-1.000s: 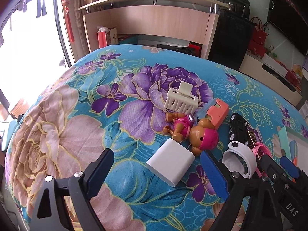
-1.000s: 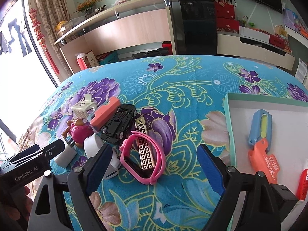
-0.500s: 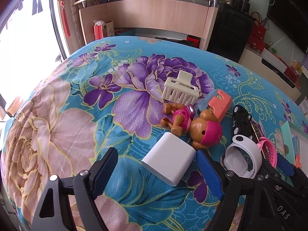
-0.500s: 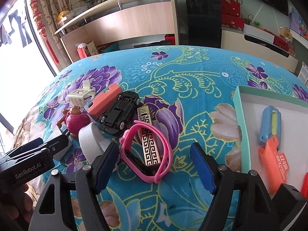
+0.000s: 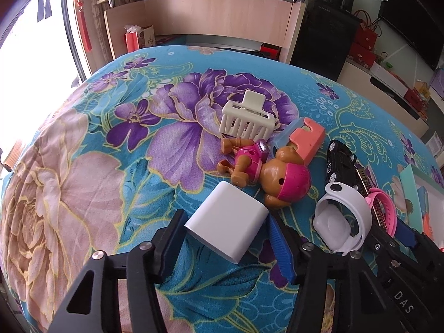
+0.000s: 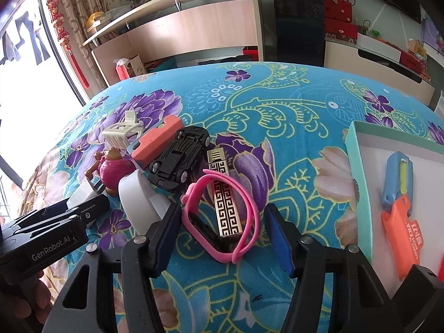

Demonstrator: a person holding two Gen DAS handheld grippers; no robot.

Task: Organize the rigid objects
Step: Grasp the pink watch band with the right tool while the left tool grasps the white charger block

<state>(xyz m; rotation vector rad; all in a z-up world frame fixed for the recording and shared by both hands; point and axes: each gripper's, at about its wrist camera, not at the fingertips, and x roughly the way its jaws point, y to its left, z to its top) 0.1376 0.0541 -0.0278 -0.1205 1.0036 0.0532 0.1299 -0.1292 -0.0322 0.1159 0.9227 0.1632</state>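
A white rectangular block lies on the flowered cloth between the fingers of my left gripper. The jaws are closing, and the pads stand right at the block's sides without clearly pressing on it. My right gripper is closing too. A pink wristband and the gold patterned bar lying through it sit between its pads, with gaps on both sides. A white wrist strap lies between the two grippers.
Behind lie a pink toy dog, a cream hair claw, a coral cutter and a black toy car. At the right, a teal-rimmed box holds a blue cutter and an orange one.
Both grippers' jaws have narrowed, the left around the white block and the right around the pink wristband. Both cameras have tipped slightly further down towards the objects.
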